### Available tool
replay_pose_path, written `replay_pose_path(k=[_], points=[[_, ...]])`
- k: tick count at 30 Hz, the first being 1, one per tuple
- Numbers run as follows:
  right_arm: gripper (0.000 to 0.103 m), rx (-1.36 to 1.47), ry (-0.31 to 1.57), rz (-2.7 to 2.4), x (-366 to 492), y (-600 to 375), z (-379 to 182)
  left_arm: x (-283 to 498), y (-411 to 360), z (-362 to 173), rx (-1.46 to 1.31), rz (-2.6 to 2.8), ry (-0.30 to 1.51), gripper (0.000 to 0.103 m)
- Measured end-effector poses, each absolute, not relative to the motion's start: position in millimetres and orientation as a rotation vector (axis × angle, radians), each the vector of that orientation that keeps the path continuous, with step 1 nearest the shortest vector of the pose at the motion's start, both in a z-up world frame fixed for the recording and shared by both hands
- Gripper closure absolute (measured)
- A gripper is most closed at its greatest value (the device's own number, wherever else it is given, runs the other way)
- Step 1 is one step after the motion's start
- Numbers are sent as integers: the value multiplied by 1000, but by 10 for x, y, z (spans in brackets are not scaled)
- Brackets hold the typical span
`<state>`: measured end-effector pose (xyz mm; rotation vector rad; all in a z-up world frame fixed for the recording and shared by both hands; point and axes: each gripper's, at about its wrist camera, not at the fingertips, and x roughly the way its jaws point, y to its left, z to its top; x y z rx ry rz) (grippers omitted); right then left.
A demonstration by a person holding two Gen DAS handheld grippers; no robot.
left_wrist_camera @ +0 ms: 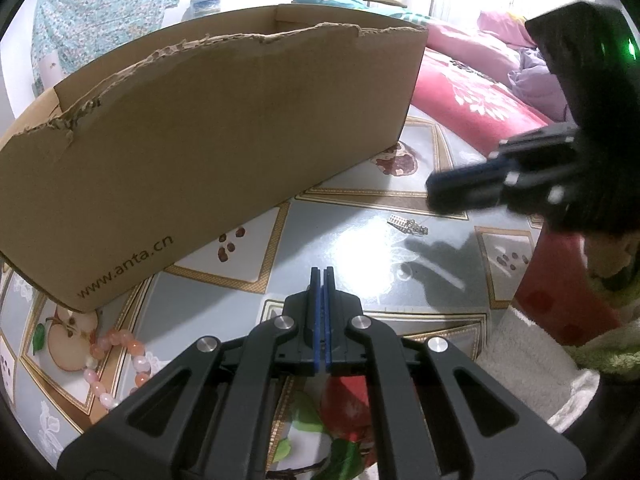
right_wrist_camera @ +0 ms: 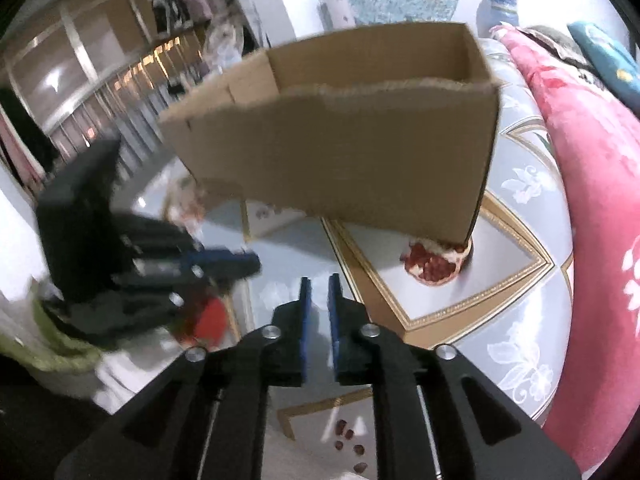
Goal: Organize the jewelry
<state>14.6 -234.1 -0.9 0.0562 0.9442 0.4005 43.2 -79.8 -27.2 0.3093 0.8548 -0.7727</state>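
Observation:
A small silver piece of jewelry (left_wrist_camera: 408, 225) lies on the glossy fruit-print tablecloth (left_wrist_camera: 360, 264), ahead and to the right of my left gripper (left_wrist_camera: 322, 274). That gripper is shut with nothing in it. A bracelet of pink, orange and white beads (left_wrist_camera: 116, 360) lies at its lower left, near the box corner. My right gripper (right_wrist_camera: 319, 284) stands slightly open, a narrow gap between its blue pads and nothing in it. In the left wrist view the right gripper (left_wrist_camera: 436, 192) is blurred and hovers just above and to the right of the silver piece. The open cardboard box (right_wrist_camera: 340, 152) stands behind both grippers.
A red and pink floral quilt (right_wrist_camera: 592, 208) runs along the table's right side. The box has a torn top edge (left_wrist_camera: 200, 44). A white fleecy cloth (left_wrist_camera: 524, 356) and a person's green sleeve (left_wrist_camera: 616, 356) sit at the table's near right edge. The left gripper (right_wrist_camera: 248, 264) shows at the left of the right wrist view.

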Motion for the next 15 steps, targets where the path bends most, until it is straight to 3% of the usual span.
replay_pose_path(k=[6,8,15], points=[[92,-92,976,354,176,-2183,-160,433,-796,-274,309,-774,853,102],[99,-87,989,366,193,-2183,-157,433,-801,-274,308,-775,854,102],[101,129,946,403,243,-2455,62,451,-784,-274,300,-780,852,102]])
